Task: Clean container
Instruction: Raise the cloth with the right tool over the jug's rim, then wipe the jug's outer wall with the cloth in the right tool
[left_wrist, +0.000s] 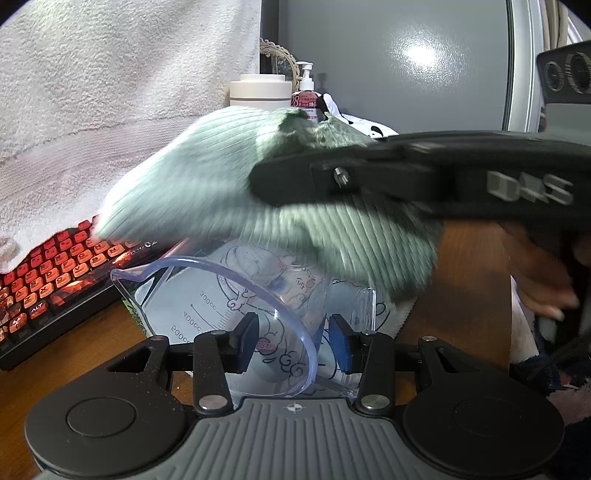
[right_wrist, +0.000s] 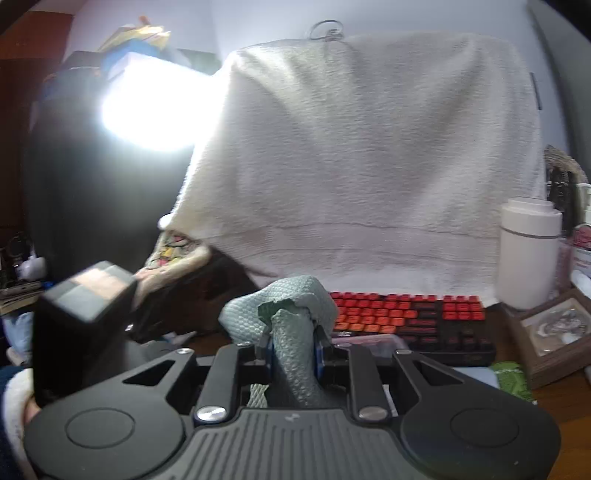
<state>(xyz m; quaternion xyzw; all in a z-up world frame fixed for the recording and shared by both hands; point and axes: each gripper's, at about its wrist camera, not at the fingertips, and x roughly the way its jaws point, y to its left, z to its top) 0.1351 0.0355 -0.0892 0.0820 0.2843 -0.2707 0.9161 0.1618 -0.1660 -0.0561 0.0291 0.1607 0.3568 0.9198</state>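
The left gripper (left_wrist: 291, 341) clenches the rim of the clear measuring cup (left_wrist: 236, 317), tilted above the wooden desk (left_wrist: 469, 288) to present its mouth. The right gripper (right_wrist: 294, 345) pinches a green cloth (right_wrist: 295, 354), hovering above the cup for wiping.

black and grey handheld grippers
the left gripper (left_wrist: 291, 341) had blue pads, silver screws and a ribbed grey base with a crosshair mark; the right gripper (right_wrist: 293, 343) matched it, raised grey lettering along its black side
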